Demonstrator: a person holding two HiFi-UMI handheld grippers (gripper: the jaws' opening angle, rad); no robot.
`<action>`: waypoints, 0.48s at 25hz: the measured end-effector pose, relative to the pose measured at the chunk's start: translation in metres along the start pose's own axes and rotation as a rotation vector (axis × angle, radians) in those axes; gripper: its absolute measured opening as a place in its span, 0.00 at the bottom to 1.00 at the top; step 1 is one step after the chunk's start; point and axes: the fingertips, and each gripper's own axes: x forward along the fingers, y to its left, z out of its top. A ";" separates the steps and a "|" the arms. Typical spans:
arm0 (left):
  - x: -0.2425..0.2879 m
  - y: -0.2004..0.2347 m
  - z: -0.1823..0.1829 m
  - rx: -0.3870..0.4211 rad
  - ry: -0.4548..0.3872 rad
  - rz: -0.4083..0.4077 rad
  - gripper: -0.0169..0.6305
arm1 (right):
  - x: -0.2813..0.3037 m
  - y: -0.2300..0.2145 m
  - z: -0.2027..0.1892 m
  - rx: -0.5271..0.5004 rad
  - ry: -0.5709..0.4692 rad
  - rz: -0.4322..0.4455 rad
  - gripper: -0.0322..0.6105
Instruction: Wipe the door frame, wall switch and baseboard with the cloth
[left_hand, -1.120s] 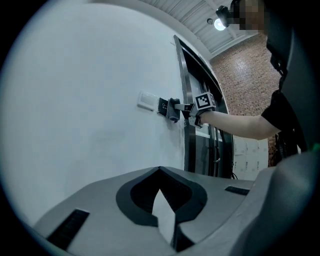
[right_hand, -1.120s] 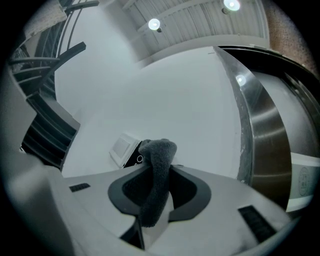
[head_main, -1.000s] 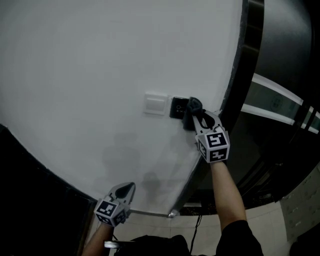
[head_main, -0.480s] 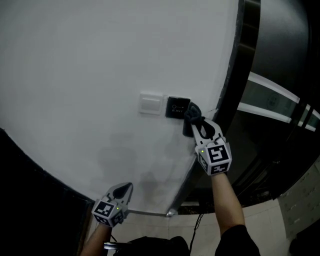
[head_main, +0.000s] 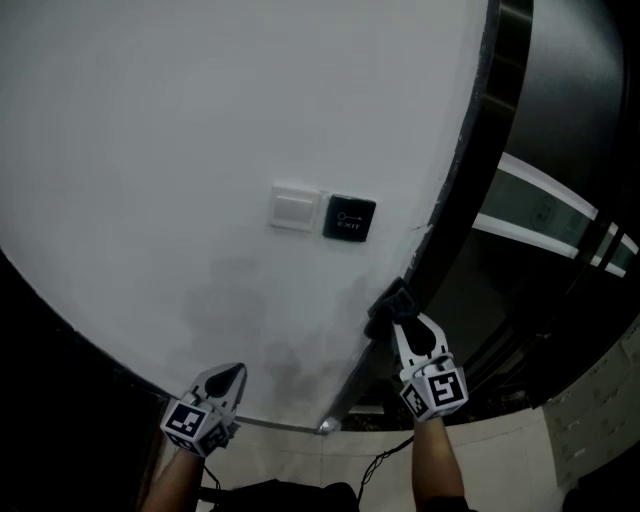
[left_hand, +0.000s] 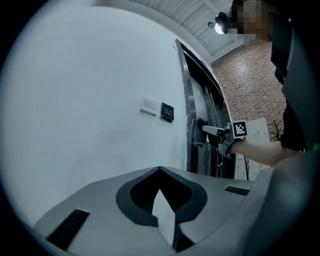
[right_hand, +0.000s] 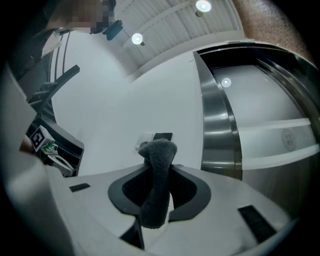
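On the white wall (head_main: 200, 120) sit a white wall switch (head_main: 295, 208) and a black switch panel (head_main: 349, 218). The metal door frame (head_main: 455, 170) runs down the wall's right edge. My right gripper (head_main: 398, 318) is shut on a dark cloth (head_main: 388, 300), which rests at the frame's edge well below the black panel. In the right gripper view the cloth (right_hand: 157, 175) stands up between the jaws, with the frame (right_hand: 217, 125) to its right. My left gripper (head_main: 228, 378) hangs low near the wall, shut and empty, with its tips (left_hand: 162, 210) closed together.
A dark door with a pale horizontal band (head_main: 540, 200) lies right of the frame. Pale floor tiles (head_main: 500, 460) and a cable (head_main: 385, 462) show at the bottom. A dark area (head_main: 60, 400) borders the wall at lower left. A brick wall (left_hand: 250, 85) stands beyond the door.
The right gripper with the cloth has moved down from the black switch panel to the door frame's edge. The left gripper has shifted slightly left and lower.
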 end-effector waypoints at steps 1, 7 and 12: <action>-0.003 0.005 0.002 0.004 -0.010 0.018 0.03 | -0.011 0.000 -0.010 0.021 0.004 -0.005 0.18; -0.010 0.027 0.000 -0.008 -0.017 0.078 0.03 | -0.053 -0.012 -0.059 0.118 0.052 -0.069 0.18; -0.009 0.027 -0.003 -0.009 -0.012 0.080 0.03 | -0.059 -0.046 -0.050 0.070 0.063 -0.121 0.18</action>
